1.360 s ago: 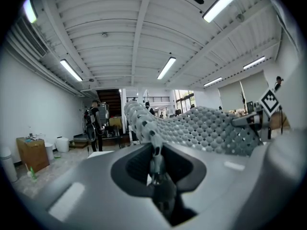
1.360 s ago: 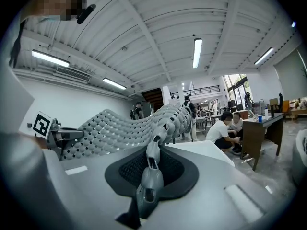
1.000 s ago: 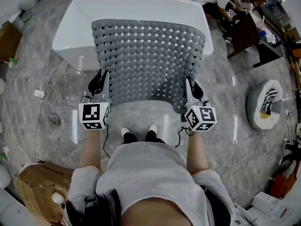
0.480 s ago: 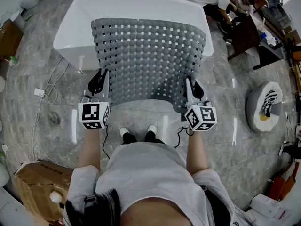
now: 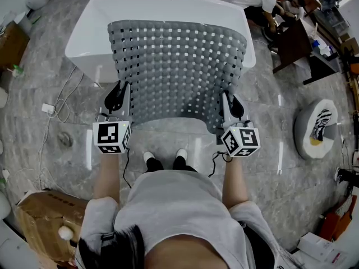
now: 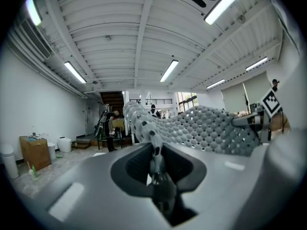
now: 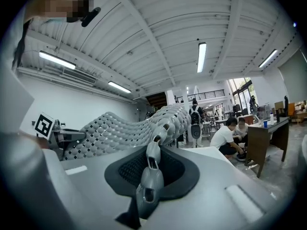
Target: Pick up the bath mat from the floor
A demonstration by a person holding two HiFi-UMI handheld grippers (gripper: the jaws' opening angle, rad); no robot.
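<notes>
Bath mat (image 5: 176, 72) unmoved, near corners pinched in L gripper (image 5: 120, 97), R gripper (image 5: 230, 106)

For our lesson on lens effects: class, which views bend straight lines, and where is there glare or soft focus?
Head view: fisheye bows the bathtub edges, and glare streaks the floor tiles. Left gripper view: ceiling beams curve, the left gripper itself is soft. Right gripper view: strip light burns white, corners black.

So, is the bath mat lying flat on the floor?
No, the left tool and right tool each grip a near corner, holding the bath mat up.
</notes>
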